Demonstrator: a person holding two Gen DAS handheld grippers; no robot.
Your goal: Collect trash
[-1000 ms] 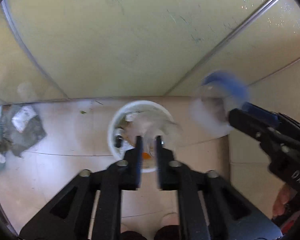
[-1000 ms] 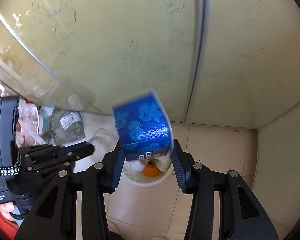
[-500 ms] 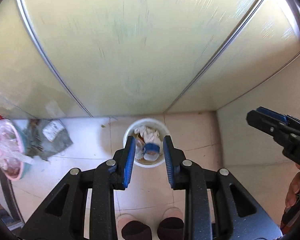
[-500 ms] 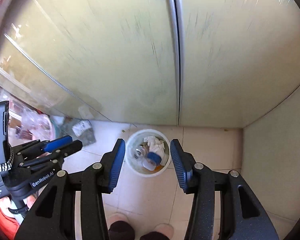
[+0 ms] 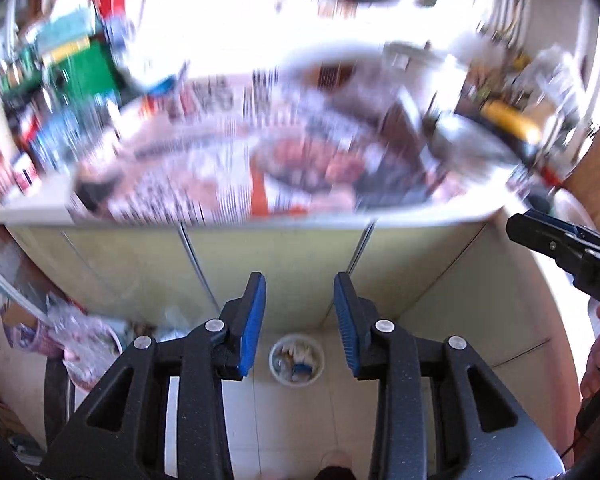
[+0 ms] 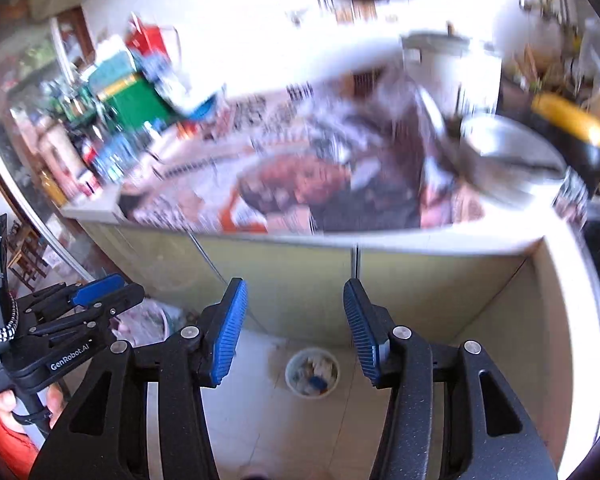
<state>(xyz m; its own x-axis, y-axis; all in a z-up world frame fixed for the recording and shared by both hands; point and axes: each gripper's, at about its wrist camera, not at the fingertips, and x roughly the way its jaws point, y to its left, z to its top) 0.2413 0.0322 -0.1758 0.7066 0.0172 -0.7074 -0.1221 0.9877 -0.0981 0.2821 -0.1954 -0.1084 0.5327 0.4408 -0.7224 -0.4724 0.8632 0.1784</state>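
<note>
A white trash bin (image 5: 297,362) stands on the tiled floor far below, holding crumpled paper, a clear piece and a blue cup; it also shows in the right wrist view (image 6: 312,372). My left gripper (image 5: 300,300) is open and empty, high above the bin. My right gripper (image 6: 294,306) is open and empty, also high above it. The right gripper's tip shows at the right edge of the left wrist view (image 5: 540,240), and the left gripper shows at the left of the right wrist view (image 6: 96,296).
A countertop (image 6: 380,236) covered with printed newspaper runs across both views, blurred. On it are a green box (image 6: 136,104), a metal pot (image 6: 512,164) and a yellow-black item (image 6: 572,128). Pale green cabinet doors (image 5: 292,256) stand below. A pink bag-lined tub (image 5: 88,344) sits at floor left.
Both grippers have risen far above the bin and tilted up, so the countertop has come into view. The blue cup left the right gripper and lies in the bin. Both jaws have opened wider.
</note>
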